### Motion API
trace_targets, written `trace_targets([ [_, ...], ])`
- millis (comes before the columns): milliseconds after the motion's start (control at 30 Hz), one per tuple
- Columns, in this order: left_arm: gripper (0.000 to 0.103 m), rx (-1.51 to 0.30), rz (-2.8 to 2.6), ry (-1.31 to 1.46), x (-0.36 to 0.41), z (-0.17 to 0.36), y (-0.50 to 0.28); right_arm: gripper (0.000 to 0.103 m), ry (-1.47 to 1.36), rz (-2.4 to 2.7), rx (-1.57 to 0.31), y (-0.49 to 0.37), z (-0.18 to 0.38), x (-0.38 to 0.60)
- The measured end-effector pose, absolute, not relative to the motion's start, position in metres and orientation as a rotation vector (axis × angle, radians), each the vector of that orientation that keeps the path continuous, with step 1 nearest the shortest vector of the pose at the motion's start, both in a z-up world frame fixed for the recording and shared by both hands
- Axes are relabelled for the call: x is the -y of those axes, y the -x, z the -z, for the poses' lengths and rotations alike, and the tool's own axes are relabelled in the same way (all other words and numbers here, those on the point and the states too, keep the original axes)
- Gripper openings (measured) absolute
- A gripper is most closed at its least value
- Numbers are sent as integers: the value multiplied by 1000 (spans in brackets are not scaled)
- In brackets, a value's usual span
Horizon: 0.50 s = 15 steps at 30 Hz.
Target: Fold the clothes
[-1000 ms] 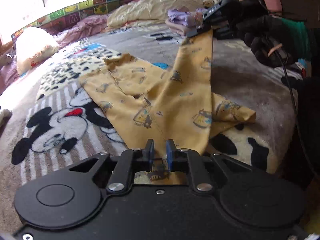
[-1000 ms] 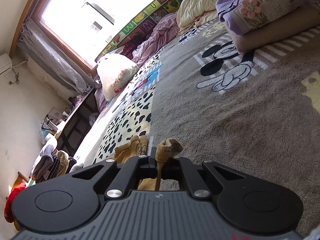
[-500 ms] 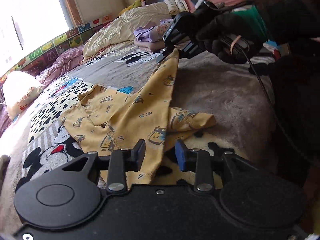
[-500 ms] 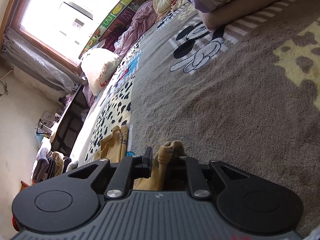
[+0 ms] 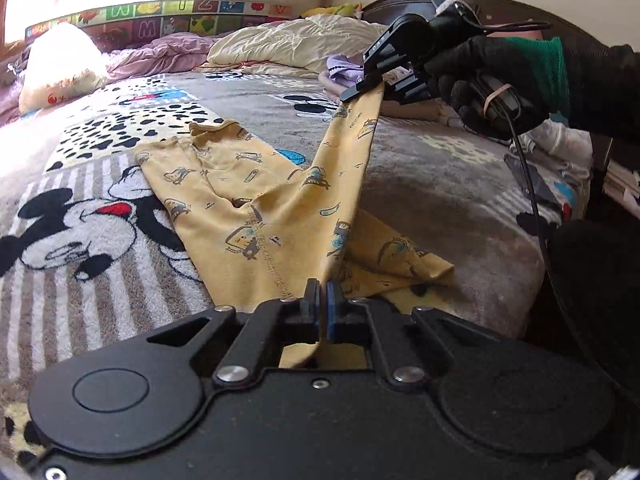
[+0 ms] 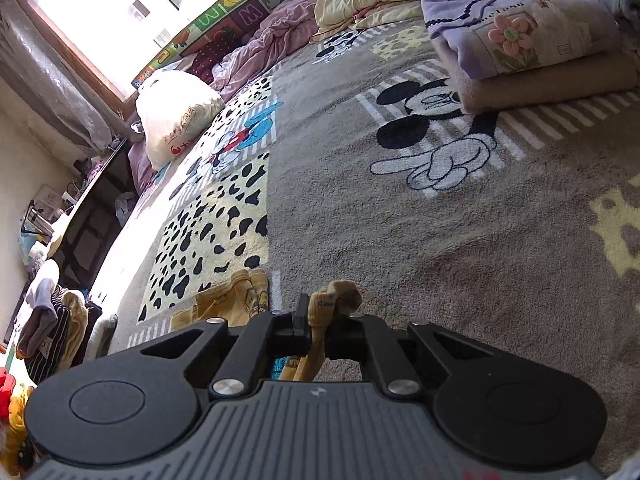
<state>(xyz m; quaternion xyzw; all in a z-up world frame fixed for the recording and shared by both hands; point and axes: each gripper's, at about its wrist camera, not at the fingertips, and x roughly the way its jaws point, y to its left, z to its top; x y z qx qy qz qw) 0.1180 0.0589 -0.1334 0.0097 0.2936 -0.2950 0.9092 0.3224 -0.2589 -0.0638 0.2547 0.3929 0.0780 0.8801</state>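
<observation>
Yellow printed pants point(image 5: 256, 208) half spread on the bed w/ cartoon blanket point(image 5: 80, 240); left gripper point(image 5: 320, 304) & right gripper point(image 6: 320, 316) fingers both clenched on its fabric.

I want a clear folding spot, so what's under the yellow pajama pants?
Under the yellow pajama pants lies the cartoon-mouse blanket. Whatever else the fabric covers can't be seen.

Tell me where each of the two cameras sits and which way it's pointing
Left wrist: on the left gripper, facing across the bed toward the headboard; shows the yellow garment, the right gripper and a gloved hand.
Right wrist: on the right gripper, facing over the blanket toward the window.
Shared: both show the garment, clamped at each end.
</observation>
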Motion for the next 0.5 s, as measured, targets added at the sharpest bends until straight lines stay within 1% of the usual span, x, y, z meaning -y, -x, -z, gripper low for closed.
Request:
trace_targets([
  [100, 2, -617, 601, 110, -76, 136, -125, 8, -433, -161, -852, -345, 50, 224],
  [233, 2, -628, 587, 213, -90, 137, -129, 8, -298, -167, -892, -373, 42, 171],
  [500, 2, -717, 548, 446, -120, 150, -143, 8, -35, -165, -968, -414, 56, 70],
])
